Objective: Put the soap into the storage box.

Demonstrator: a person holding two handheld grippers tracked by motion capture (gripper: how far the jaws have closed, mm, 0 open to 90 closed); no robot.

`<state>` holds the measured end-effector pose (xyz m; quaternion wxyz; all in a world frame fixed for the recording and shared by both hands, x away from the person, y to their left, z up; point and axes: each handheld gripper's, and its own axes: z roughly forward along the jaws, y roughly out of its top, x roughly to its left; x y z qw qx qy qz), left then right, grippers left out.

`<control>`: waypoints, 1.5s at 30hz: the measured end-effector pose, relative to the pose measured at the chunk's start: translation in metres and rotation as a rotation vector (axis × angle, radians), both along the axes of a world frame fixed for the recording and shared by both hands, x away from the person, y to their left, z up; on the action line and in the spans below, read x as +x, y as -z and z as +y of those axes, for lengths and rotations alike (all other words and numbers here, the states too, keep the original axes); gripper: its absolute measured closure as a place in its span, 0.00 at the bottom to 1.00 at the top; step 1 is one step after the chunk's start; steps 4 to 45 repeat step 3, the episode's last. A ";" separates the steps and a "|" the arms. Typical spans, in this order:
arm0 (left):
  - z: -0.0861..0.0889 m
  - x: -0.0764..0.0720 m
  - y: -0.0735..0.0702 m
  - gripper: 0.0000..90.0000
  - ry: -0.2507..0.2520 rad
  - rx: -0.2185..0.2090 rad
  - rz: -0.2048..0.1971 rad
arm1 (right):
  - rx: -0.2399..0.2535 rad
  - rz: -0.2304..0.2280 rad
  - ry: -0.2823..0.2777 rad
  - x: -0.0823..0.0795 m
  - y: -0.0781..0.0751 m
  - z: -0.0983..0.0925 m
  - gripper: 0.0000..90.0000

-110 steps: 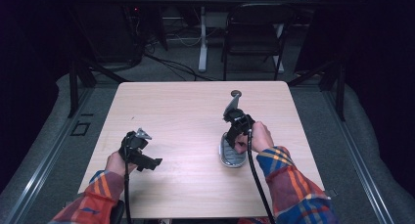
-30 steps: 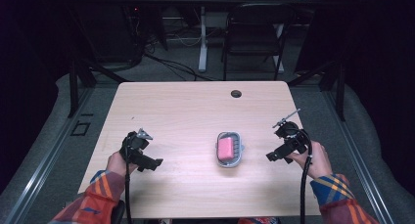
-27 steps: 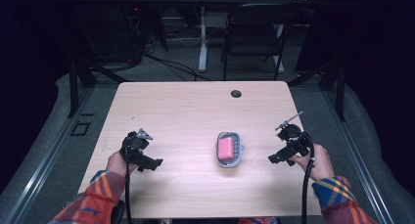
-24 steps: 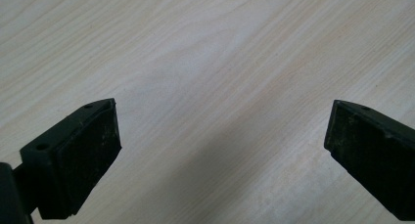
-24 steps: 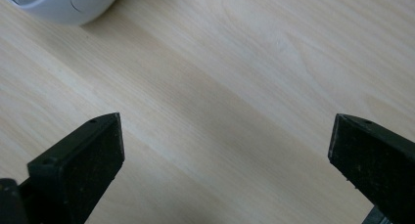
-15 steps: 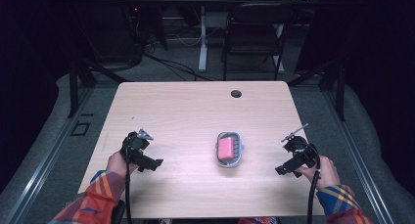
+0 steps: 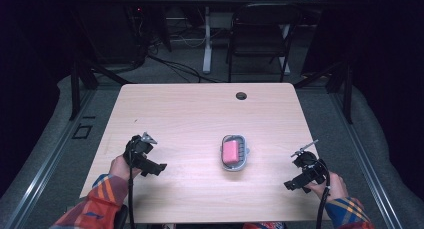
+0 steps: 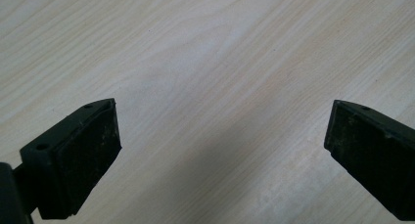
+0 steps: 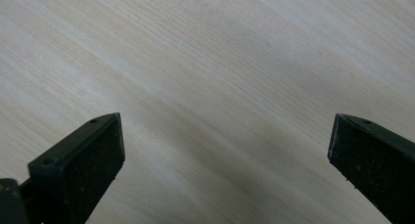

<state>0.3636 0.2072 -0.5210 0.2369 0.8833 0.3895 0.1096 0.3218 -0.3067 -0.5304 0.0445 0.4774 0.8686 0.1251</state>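
A pink soap bar [image 7: 230,152] lies in a grey soap dish [image 7: 243,150] just right of the middle of the wooden table [image 7: 200,114]. My left gripper [image 7: 154,167] rests near the front left of the table, a good way left of the dish. Its jaws stand wide apart over bare wood [image 8: 220,111], nothing between them. My right gripper [image 7: 295,184] sits near the front right corner, to the right of the dish and apart from it. It too is open, with only wood grain [image 9: 220,111] between its jaws.
A small dark round hole [image 7: 241,95] marks the table's far edge. Behind the table stand a black folding chair [image 7: 260,34] and a white desk leg with cables on the floor. Dark metal rails run along both sides.
The right gripper, earlier over the soap dish, has drawn away to the right and back toward the table's front right corner. The left gripper has stayed put.
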 end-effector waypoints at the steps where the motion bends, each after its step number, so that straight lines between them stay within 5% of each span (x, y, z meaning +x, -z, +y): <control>1: 0.000 0.000 0.000 0.00 0.002 0.003 0.000 | 0.011 0.004 0.005 0.000 0.001 0.002 0.00; 45: 0.000 0.000 0.000 0.00 0.003 0.004 0.000 | 0.005 0.001 0.003 0.000 0.002 0.002 0.01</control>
